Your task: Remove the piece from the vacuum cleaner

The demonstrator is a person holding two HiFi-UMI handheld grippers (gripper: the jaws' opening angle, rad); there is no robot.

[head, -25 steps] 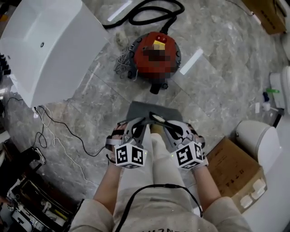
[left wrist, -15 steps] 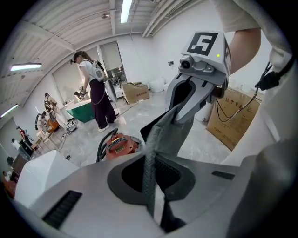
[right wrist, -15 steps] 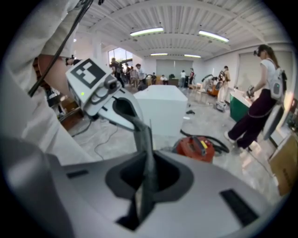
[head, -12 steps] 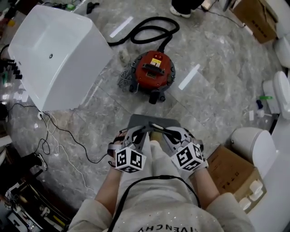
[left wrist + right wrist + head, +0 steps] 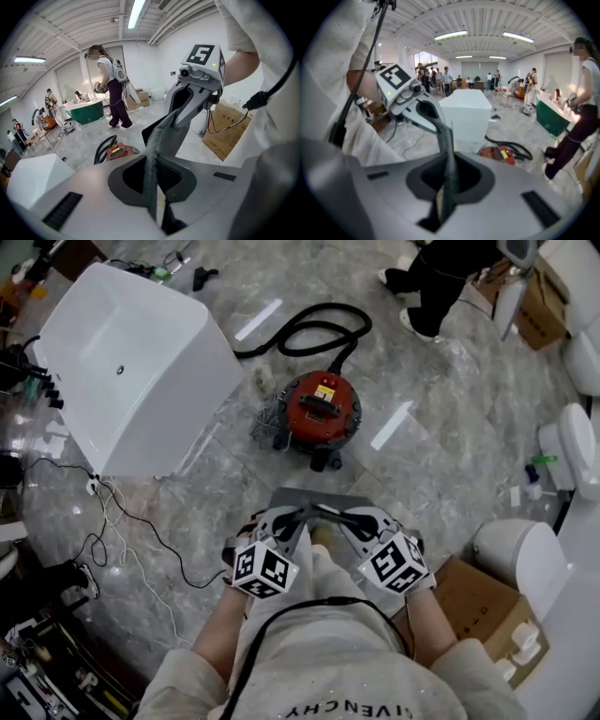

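Observation:
I hold a flat grey filter piece [image 5: 312, 501] in front of me with both grippers. My left gripper [image 5: 292, 517] is shut on its left edge and my right gripper [image 5: 343, 516] is shut on its right edge. In the left gripper view the grey sheet [image 5: 154, 154] runs up out of the shut jaws toward the right gripper [image 5: 174, 119]. The right gripper view shows the same sheet [image 5: 448, 154] edge-on, reaching the left gripper [image 5: 437, 123]. The red vacuum cleaner [image 5: 322, 407] stands on the floor beyond, its black hose [image 5: 314, 326] looping behind it.
A large white tub [image 5: 131, 371] lies at the left, with thin cables [image 5: 122, 521] on the floor near it. A cardboard box [image 5: 476, 594] and white toilets [image 5: 514, 542] stand at the right. A person's legs [image 5: 441, 277] are at the top.
Both grippers have risen with the grey piece held between them. The vacuum cleaner looks smaller and farther below, and a person's legs have come into view at the top.

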